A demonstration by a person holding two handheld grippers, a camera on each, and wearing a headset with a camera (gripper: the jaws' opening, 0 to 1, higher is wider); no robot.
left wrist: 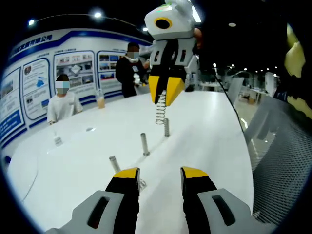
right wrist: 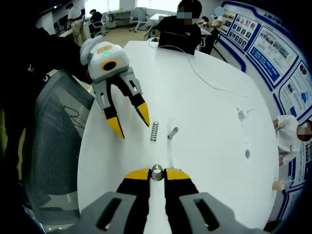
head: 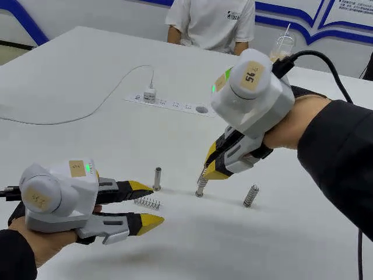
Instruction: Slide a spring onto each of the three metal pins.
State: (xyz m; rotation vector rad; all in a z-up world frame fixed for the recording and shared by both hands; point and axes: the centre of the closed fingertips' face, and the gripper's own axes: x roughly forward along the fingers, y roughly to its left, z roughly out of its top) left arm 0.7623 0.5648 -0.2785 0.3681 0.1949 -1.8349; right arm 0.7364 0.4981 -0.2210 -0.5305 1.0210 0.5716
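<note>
"What's the setting?"

"A white table [head: 87, 81] in a hall with blue-trimmed wall posters. A power strip [head: 175, 105] lies upper centre, and a person in a white shirt [head: 213, 20] sits at the top edge."

"And the claws?"

"The left gripper [head: 156, 203], lower left, gapes wide and holds nothing; it is just beside a loose spring [head: 147, 202] lying flat. The right gripper [head: 208, 171], at centre, pinches a hanging spring [head: 202, 179]. The spring's lower end seems to meet the middle pin [head: 199, 191], though depth is unclear. A bare pin [head: 157, 178] stands left of it."
</note>
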